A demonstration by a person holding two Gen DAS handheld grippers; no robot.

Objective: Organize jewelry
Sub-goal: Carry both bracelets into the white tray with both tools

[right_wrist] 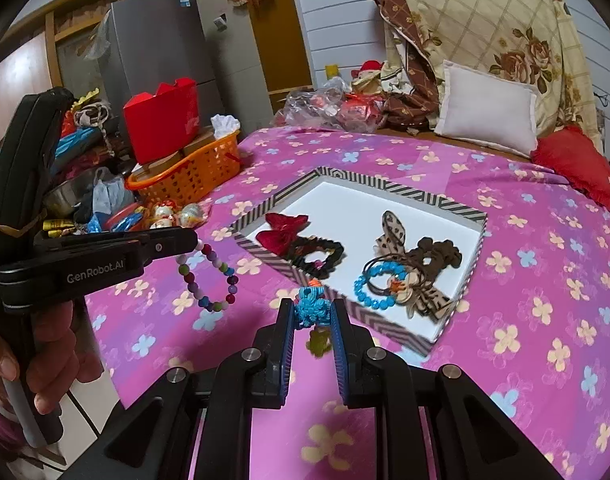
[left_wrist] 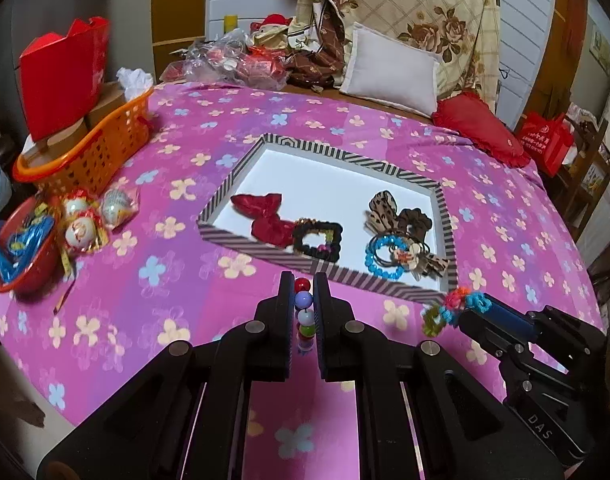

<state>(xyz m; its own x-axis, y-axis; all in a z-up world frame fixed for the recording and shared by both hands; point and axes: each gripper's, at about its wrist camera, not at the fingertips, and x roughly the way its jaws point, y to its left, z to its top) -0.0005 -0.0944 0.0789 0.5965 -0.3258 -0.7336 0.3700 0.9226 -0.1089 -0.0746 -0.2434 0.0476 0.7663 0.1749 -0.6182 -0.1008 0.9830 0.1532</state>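
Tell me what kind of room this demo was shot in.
Most likely a lived-in bedroom at home: a bed under a pink flowered sheet, a white pillow and floral quilt at its head, and a grey fridge beside it.

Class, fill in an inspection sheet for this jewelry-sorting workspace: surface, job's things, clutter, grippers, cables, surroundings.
Surface: pink flowered bedspread.
Job's things: striped tray holds red bow, black scrunchie, blue bead bracelet, leopard bow.
Clutter: orange basket, wrapped balls.
Grippers: left gripper shut on bead bracelet; right gripper shut on knotted cord ornament.
Cables: nothing seen.
Surroundings: white pillow, red cushion, fridge.
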